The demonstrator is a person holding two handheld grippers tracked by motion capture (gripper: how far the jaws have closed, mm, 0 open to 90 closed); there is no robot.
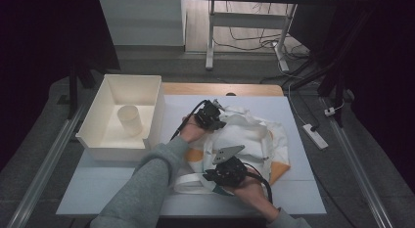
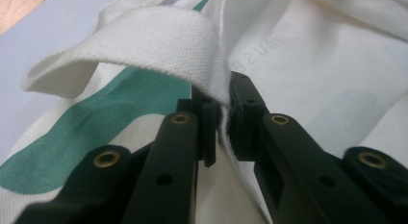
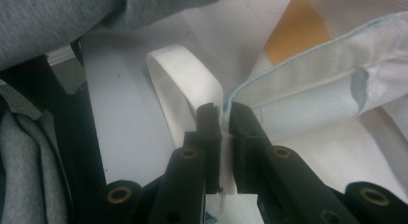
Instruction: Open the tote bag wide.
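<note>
Tote bag (image 1: 244, 135) is lying between your hand-held grippers: left (image 1: 211, 115) pinching its far strap (image 2: 159, 46), right (image 1: 226, 173) pinching its near rim (image 3: 308, 65).

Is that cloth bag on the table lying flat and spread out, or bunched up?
Bunched up. The cloth bag sits rumpled in folds on the table, and both grippers pinch its fabric: the left gripper, the right gripper.

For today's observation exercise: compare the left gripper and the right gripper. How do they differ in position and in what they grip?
The left gripper sits farther up the table, near the white bin; the right gripper sits at the near edge. The left gripper pinches a strap above green print; the right gripper pinches the cloth bag at its hemmed edge beside a strap loop. Both are shut on white fabric.
</note>
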